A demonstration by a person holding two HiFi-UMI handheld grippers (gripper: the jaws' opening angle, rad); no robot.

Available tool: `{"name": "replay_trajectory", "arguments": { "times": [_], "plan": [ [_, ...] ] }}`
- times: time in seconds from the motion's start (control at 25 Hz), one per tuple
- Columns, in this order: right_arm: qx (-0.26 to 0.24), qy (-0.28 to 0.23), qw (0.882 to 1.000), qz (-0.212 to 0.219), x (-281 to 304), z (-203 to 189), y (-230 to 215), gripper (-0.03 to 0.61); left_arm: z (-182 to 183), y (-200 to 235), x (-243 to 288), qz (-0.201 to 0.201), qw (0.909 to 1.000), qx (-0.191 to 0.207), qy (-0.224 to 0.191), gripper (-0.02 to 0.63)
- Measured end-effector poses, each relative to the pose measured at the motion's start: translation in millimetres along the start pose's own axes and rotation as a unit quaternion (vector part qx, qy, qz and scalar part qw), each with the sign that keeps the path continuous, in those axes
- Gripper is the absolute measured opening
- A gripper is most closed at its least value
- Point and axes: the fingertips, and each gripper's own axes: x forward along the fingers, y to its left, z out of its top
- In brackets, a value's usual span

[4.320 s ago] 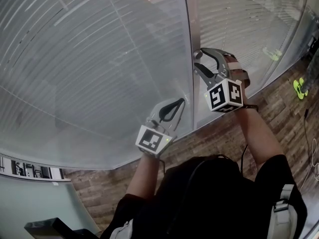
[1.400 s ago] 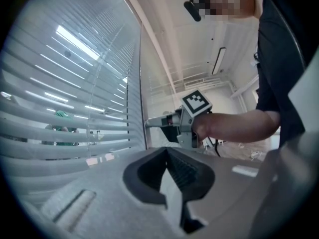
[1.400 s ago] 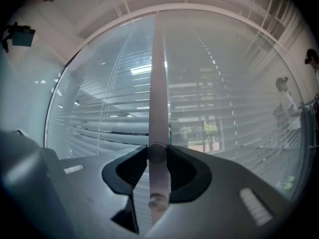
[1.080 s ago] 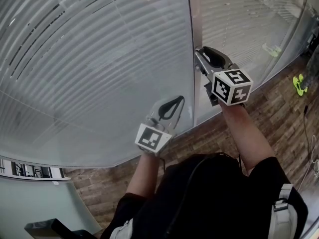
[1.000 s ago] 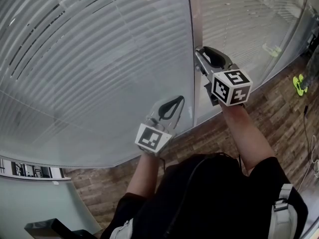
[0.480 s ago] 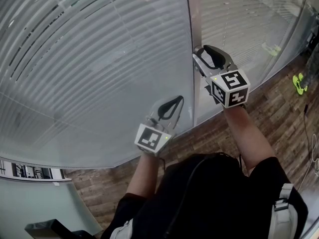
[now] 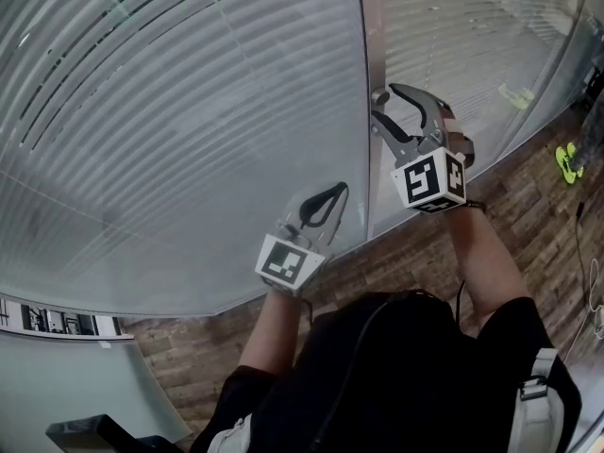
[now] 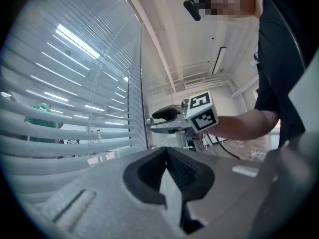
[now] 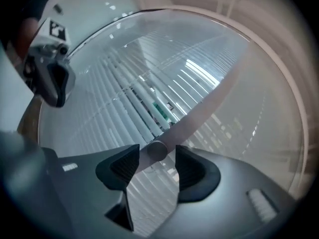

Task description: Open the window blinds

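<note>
Two jaws of the right gripper [image 7: 384, 104] have just been spread off the tilt knob [image 9: 155, 151] on the window frame [image 7: 370, 26]. The knob is left between them, unclamped, the wrist rolled back, prob. for a fresh twist. The blinds [image 7: 189, 111], shut secs ago, are seen part-tilted behind the glass, with gaps at upper left. Slats are run level across. The knob's axis is pointed out at the gripper. The left gripper [image 7: 342, 191] is held idle nearby, jaws together, empty.

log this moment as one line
right gripper: jaws just been opening, knob between, not gripped | left gripper: shut, empty | blinds: slats partly open
</note>
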Motion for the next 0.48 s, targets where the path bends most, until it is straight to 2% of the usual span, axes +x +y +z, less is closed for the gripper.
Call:
{"name": "replay_trajectory", "arguments": {
  "times": [0.08, 0.16, 0.24, 0.48],
  "plan": [
    [-0.092, 0.014, 0.996, -0.003, 1.2, -1.8, 4.0, 0.221, 0.2, 0.8, -0.8, 0.002, 1.0000, -0.001, 0.000, 0.005],
    [-0.150, 0.021, 0.988, -0.003, 3.1, -3.6, 6.7, 0.213, -0.1, 2.3, -2.1, 0.004, 1.0000, -0.001, 0.000, 0.005],
    [-0.172, 0.023, 0.985, -0.001, 4.4, -3.9, 6.8, 0.213, -0.7, 3.1, -2.9, 0.006, 1.0000, -0.001, -0.001, 0.005],
    [-0.187, 0.023, 0.982, 0.003, 7.3, -1.0, 8.8, 0.212, -0.3, 4.0, -4.7, 0.008, 1.0000, -0.003, -0.002, 0.005]
  ]
}}
